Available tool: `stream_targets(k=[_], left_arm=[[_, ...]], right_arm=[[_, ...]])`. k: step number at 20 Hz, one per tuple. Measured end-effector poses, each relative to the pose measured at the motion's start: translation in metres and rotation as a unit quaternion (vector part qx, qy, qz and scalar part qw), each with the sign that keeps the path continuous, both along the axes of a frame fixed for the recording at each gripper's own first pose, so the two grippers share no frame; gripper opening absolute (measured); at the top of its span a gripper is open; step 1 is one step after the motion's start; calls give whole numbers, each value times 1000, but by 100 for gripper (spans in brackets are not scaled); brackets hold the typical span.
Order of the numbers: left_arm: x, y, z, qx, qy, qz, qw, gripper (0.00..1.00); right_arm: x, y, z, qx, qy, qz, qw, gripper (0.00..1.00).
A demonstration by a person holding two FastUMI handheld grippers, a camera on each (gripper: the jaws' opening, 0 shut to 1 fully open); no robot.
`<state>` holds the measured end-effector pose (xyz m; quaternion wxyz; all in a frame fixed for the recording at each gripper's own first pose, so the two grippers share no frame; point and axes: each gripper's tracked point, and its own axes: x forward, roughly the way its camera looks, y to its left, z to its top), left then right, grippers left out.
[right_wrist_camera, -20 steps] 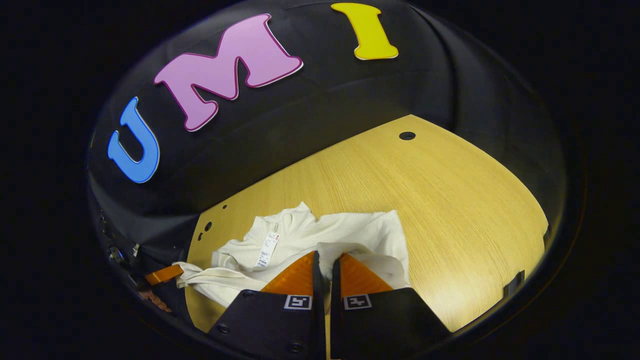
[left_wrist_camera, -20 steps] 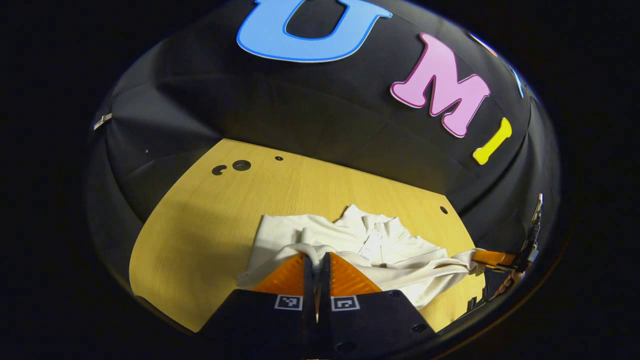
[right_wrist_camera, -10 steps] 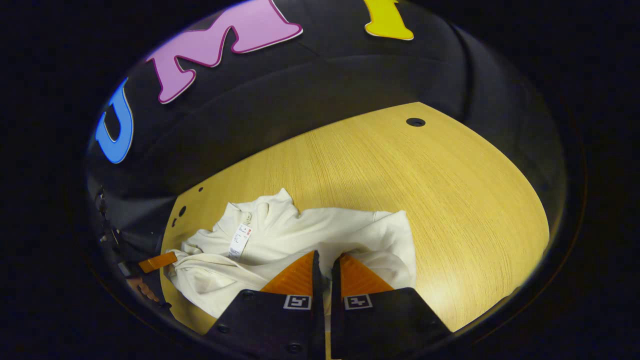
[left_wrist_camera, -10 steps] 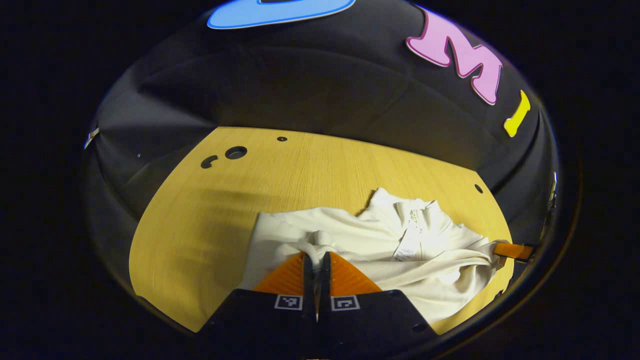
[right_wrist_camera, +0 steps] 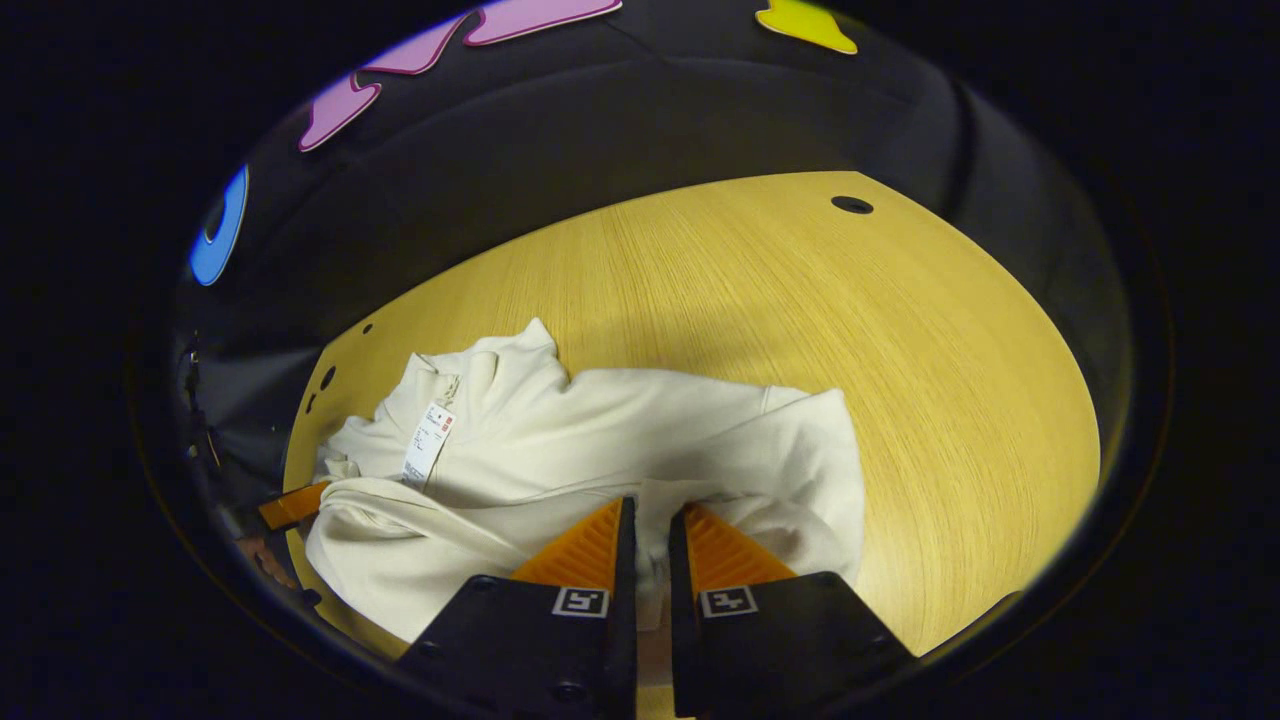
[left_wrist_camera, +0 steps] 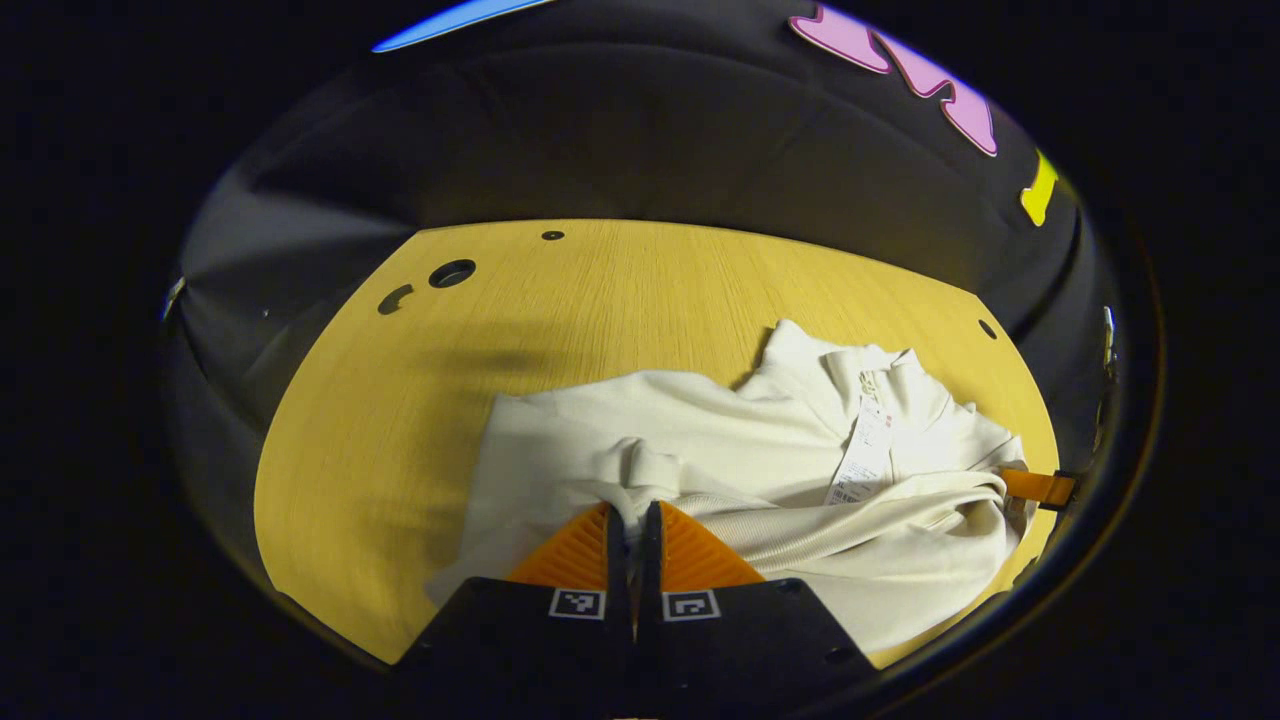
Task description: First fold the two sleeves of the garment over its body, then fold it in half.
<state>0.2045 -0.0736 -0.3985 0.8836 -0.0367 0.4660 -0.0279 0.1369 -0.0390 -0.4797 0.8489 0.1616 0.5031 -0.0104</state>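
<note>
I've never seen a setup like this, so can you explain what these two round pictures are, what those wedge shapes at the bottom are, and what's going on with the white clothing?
No robot arm here: a person holds a two-finger tool in each hand, and a fisheye camera rides on each, looking along its fingers. Those wedges are the fingers.

In the left gripper view, the left tool is closed on a bunched edge of the cream garment. In the right gripper view, the right tool pinches another part of that garment the same way.

The garment lies rumpled on a wooden table, collar away from the cameras, with a paper tag at the neck. Each view also catches the other tool, at the garment's far edge.

The person seems to be mid-fold.
</note>
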Motion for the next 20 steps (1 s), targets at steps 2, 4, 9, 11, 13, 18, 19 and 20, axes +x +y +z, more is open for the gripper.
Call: stream_targets(k=[2,4,9,11,13,18,19,20], left_arm=[[-1,0,-1,-12,4,8,1000,7],[-2,4,0,-16,1,11,1000,14],[-5,19,12,12,-16,22,1000,63],[-5,19,22,17,-33,17,999,72],[-10,18,37,25,-54,8,998,80],[-36,5,81,17,-98,-18,995,86],[-43,5,89,16,-106,-21,994,86],[-50,3,98,14,-112,-24,993,86]], right_arm=[[0,0,1,8,4,-6,1000,20],[1,1,0,17,7,-9,1000,25],[-4,7,19,35,-7,2,999,53],[-7,8,29,34,-18,8,999,82],[-13,6,42,33,-28,10,999,89],[-31,5,88,35,-70,18,997,98],[-37,4,97,36,-77,17,996,98],[-43,5,107,39,-85,16,996,98]])
